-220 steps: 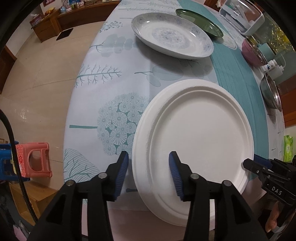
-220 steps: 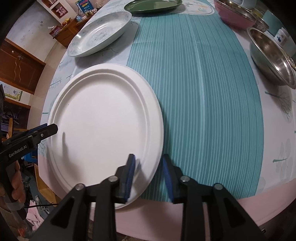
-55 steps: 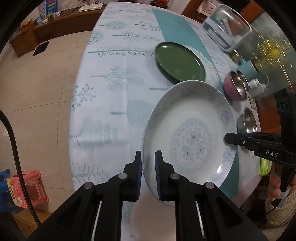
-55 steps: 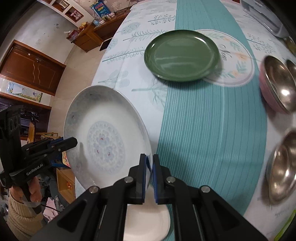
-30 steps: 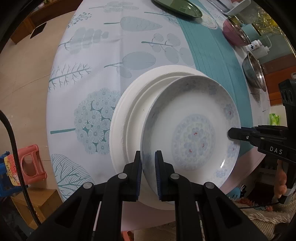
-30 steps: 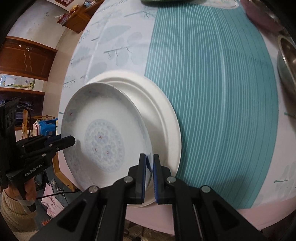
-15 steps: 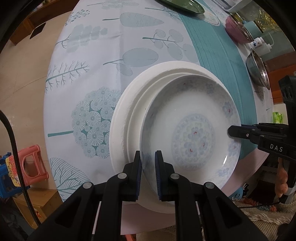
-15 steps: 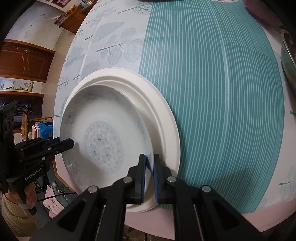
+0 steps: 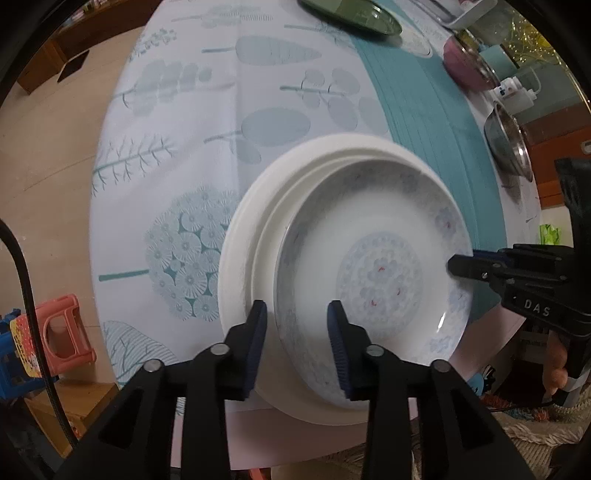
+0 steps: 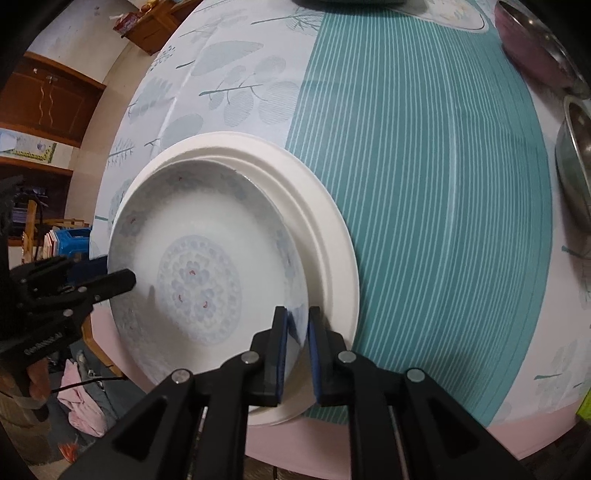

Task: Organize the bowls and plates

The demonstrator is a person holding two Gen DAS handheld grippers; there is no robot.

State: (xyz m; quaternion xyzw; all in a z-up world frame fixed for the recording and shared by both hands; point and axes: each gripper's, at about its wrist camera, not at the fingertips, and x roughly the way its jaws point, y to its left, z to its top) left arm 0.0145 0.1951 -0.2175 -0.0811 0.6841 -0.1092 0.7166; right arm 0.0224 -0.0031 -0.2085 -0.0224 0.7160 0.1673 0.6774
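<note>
Round table under leaf-print cloth (image 9: 177, 122). Large white paper plate (image 9: 240, 273) near front edge; blue-patterned porcelain plate (image 9: 369, 273) set inside. Left gripper (image 9: 297, 332) spread, released; right gripper (image 10: 296, 332) narrow on rim, grip unclear. Release step; next withdraw, fetch green plate (image 9: 351, 14).

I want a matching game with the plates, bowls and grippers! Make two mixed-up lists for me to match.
Things:
1. left gripper
2. right gripper
3. patterned plate
4. green plate

States:
A. sits on the white plate
B. open, fingers either side of the patterned plate's rim
C. far across the table
D. almost shut around the patterned plate's rim

Pairs: 1-B, 2-D, 3-A, 4-C
</note>
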